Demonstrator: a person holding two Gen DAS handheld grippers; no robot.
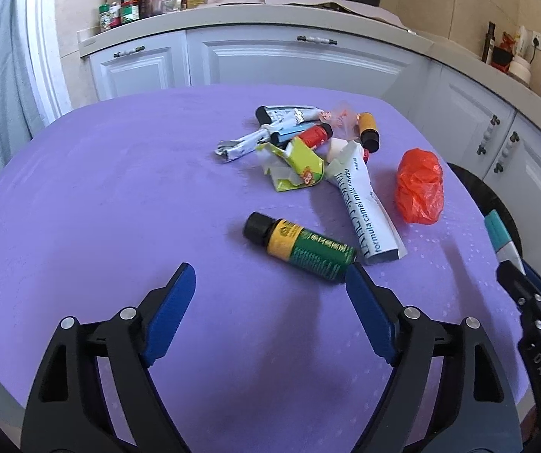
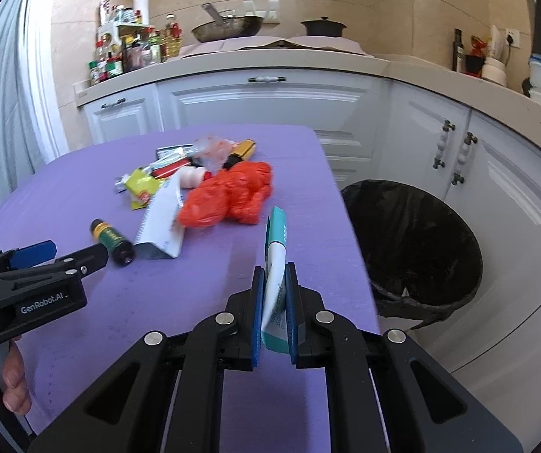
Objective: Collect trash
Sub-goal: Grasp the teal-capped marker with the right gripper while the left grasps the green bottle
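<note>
The right gripper (image 2: 274, 294) is clamped on a teal-white tube (image 2: 276, 241) above the purple table (image 2: 81, 188), near its right edge. The black-lined bin (image 2: 414, 226) stands just right. The left gripper (image 1: 270, 283) is apart, near the green bottle (image 1: 300, 245); an orange bag (image 1: 419, 187) and a white pouch (image 1: 365, 204) lie farther.

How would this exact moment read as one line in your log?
left tool: open, by green bottle | right tool: shut on teal tube | bin: beside table
</note>
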